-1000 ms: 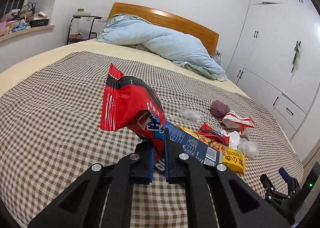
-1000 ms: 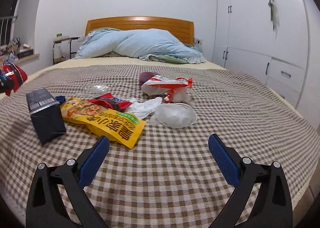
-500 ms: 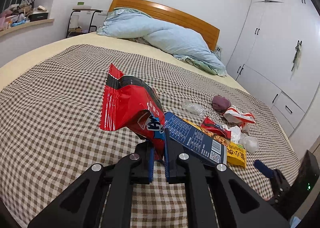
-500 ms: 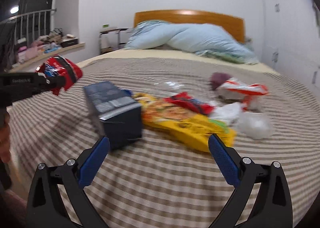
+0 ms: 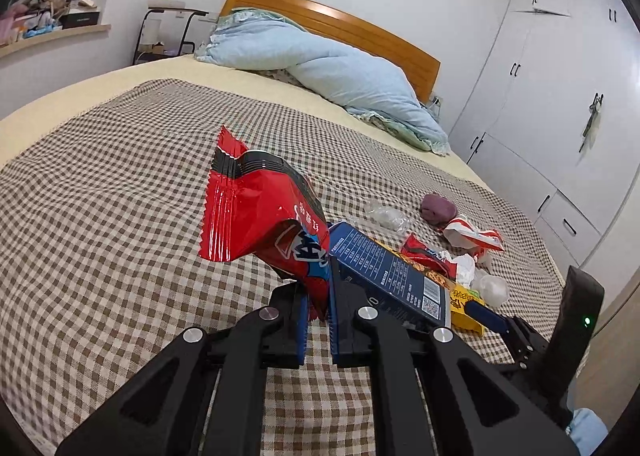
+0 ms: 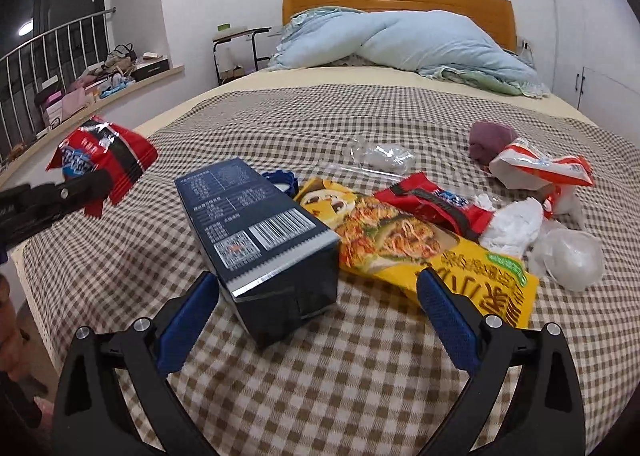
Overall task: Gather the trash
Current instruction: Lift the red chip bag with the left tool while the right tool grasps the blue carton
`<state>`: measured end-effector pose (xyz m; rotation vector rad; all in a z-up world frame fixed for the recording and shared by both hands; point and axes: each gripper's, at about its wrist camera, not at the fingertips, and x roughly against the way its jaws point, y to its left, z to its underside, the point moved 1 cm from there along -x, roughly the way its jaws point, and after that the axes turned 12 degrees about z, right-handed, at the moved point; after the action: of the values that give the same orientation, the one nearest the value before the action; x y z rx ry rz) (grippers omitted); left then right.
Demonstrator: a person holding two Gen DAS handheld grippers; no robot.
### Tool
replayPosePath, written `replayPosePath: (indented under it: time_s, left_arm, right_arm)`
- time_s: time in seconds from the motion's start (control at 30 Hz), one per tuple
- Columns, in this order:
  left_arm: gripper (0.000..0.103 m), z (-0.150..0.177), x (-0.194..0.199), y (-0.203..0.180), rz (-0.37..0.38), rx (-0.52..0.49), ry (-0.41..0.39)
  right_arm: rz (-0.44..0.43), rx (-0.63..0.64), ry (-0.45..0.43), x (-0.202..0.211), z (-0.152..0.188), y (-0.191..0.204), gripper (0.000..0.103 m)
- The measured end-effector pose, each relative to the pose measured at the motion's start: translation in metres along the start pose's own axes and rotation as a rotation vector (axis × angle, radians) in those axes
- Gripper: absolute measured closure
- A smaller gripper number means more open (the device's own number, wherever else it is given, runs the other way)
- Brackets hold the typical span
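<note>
A bedroom: a wide bed (image 6: 400, 376) under a brown checked cover fills both views, with a wooden headboard and white wardrobe doors beyond. Nearest, the left hand-held gripper (image 5: 318, 320) is pressed together on the lower edge of a red snack bag (image 5: 256, 215), which it holds up above the cover at the left side of the bed. The right hand-held gripper (image 6: 316, 308) is spread wide and holds nothing; its blue pads stand on either side of the near end of a dark blue carton (image 6: 260, 240) lying on the cover, not touching it. Just behind the carton lies a yellow noodle packet (image 6: 420, 252), then a second red wrapper (image 6: 436, 203), crumpled white tissue (image 6: 512, 228), a clear plastic cup (image 6: 572, 260), a red-and-white wrapper (image 6: 540, 167) and a crumpled clear wrapper (image 6: 380, 153). Farthest, a pale blue duvet (image 6: 400, 39) is heaped by the headboard. One piece is picked up; the carton looks next, and most of the litter is left.
</note>
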<state>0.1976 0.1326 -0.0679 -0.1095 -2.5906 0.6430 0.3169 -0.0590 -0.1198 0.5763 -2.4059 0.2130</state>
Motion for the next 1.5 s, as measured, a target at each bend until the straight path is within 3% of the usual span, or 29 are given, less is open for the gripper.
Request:
replayPosePath:
  time_s: [0.17, 0.3, 0.57, 0.67, 0.73, 0.83, 1.17, 1.27, 1.5]
  left_arm:
    - [0.098, -0.003, 0.005, 0.004, 0.005, 0.010, 0.003]
    - [0.098, -0.004, 0.005, 0.006, 0.000, 0.015, 0.011]
    - [0.098, -0.006, 0.007, 0.011, 0.006, 0.032, 0.018]
    - [0.098, -0.006, 0.007, 0.011, 0.006, 0.030, 0.023]
    - [0.098, -0.007, 0.005, 0.012, 0.004, 0.032, 0.030]
    - [0.098, -0.008, 0.003, 0.014, 0.004, 0.038, 0.040]
    - [0.098, -0.010, 0.013, 0.017, 0.030, 0.040, 0.026]
    - [0.098, -0.011, 0.017, 0.021, 0.035, 0.048, 0.017]
    - [0.098, -0.013, 0.026, 0.028, 0.046, 0.066, 0.006]
  right_arm:
    - [-0.076, 0.050, 0.058, -0.017, -0.009, 0.014, 0.008]
    - [-0.044, 0.078, 0.055, -0.026, -0.018, 0.022, 0.008]
    - [-0.078, 0.108, 0.081, -0.039, -0.020, 0.036, 0.008]
    - [-0.040, 0.096, 0.084, -0.039, -0.020, 0.038, 0.008]
    - [-0.002, 0.089, 0.078, -0.036, -0.019, 0.038, 0.018]
    - [0.049, 0.068, 0.069, -0.030, -0.016, 0.039, 0.021]
    - [0.325, 0.139, -0.013, -0.009, -0.001, 0.072, 0.029]
    - [0.352, 0.157, -0.023, -0.009, 0.003, 0.077, 0.029]
    - [0.287, 0.127, -0.021, -0.010, 0.002, 0.073, 0.030]
